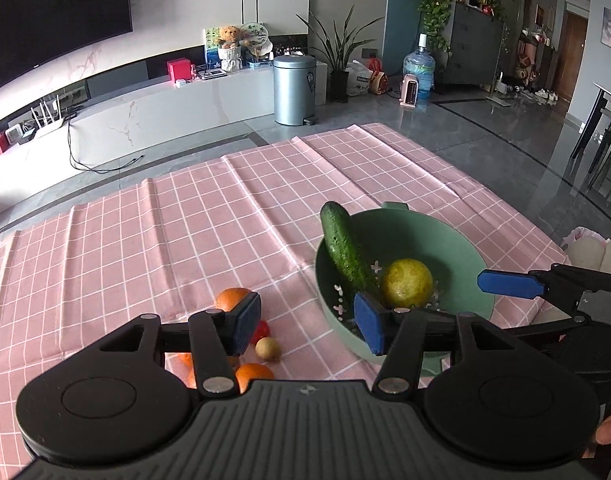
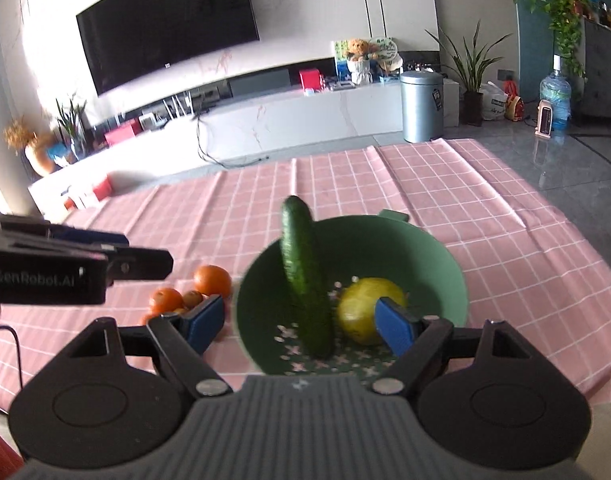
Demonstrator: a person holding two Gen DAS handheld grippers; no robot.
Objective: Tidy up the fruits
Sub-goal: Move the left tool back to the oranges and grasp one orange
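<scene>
We note even daylight in both views, colours true on the pink checked cloth (image 1: 209, 216). In the right wrist view strong glare from the upper left washes out the wall (image 2: 41, 40) beside the television (image 2: 169, 20) to white. The grey floor (image 1: 505, 136) carries soft sheen and reflections. Shadows under the green bowl (image 1: 481, 264) are faint and diffuse. Fisheye bending is heavy: the TV cabinet (image 1: 177, 108) curves, corners vignette dark. The left wrist view is sharp; the right wrist view is slightly smeared, with the cucumber (image 2: 305, 280) and yellow fruit (image 2: 365, 312) soft-edged.
</scene>
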